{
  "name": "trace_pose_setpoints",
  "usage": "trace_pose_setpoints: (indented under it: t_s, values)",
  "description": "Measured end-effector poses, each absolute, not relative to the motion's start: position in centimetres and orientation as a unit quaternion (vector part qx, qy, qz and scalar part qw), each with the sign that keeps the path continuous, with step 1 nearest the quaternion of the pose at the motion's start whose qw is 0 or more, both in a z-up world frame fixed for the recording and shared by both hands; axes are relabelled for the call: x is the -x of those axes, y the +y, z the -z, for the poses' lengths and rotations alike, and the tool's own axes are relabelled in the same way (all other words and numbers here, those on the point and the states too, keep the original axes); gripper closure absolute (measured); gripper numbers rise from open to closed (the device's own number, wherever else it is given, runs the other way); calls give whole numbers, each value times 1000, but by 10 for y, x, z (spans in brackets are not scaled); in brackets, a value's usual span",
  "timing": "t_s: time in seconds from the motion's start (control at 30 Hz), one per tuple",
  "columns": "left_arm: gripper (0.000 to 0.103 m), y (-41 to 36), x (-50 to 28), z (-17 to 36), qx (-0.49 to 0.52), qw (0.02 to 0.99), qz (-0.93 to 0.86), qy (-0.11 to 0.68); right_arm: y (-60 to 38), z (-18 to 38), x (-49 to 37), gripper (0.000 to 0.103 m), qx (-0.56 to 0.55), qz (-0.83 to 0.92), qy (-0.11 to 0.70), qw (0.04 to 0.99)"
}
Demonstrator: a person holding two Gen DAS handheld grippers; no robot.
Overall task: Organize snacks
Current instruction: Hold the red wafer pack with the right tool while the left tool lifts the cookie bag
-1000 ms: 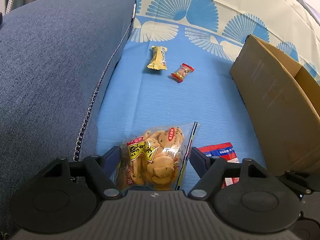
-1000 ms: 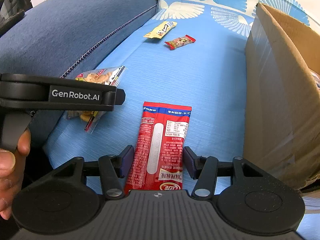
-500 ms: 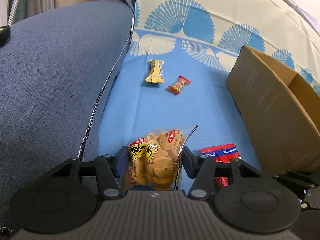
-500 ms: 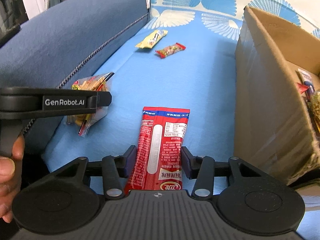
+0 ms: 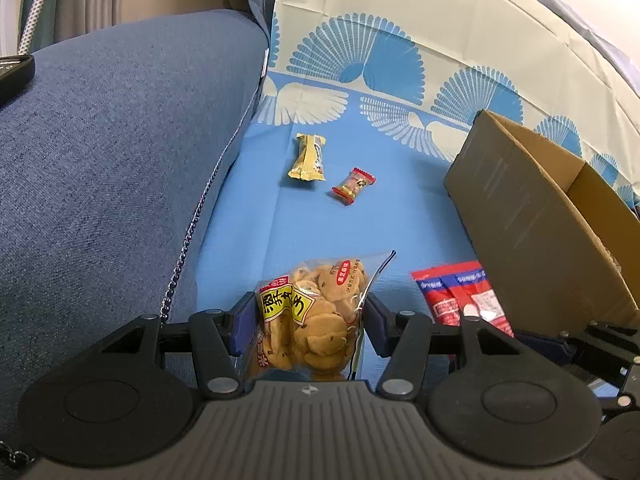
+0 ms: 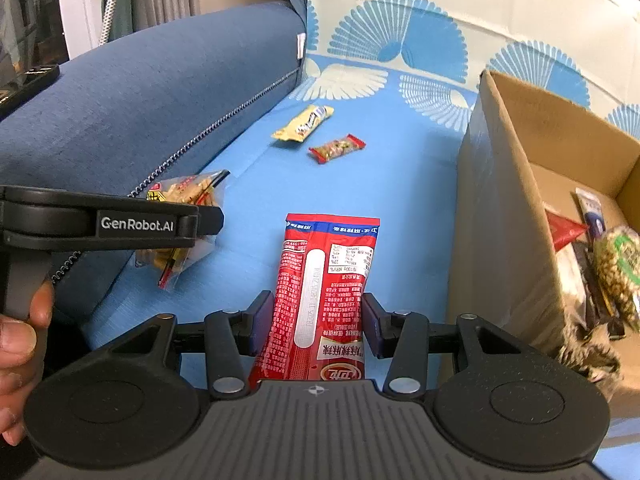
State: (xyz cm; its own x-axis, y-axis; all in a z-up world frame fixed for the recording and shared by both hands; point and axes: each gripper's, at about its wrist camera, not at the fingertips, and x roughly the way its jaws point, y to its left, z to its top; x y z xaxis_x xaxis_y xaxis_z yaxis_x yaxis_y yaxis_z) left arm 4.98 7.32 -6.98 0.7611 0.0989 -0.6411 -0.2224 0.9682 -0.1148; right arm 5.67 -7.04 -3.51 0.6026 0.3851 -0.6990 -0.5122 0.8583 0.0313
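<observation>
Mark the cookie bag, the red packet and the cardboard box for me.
cookie bag (image 5: 316, 320), left wrist view, middle of the clear bag.
red packet (image 6: 324, 280), right wrist view, printed back panel.
cardboard box (image 6: 496, 240), right wrist view, near outer wall.

Left gripper (image 5: 306, 318) jaws clamped, right gripper (image 6: 318, 326) jaws clamped

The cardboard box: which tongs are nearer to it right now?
Right. The right tongs, gripping the red packet, sit beside the cardboard box; the left tongs, holding the cracker bag, are farther off.
</observation>
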Motion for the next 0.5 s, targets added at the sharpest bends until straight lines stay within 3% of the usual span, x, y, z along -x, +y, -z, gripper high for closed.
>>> trace_pose_setpoints:
  t_s: [0.5]
  values:
    - [42,70,-39,60,87,940,-93,317,-78,-4,-52,54,77,-264,303,912]
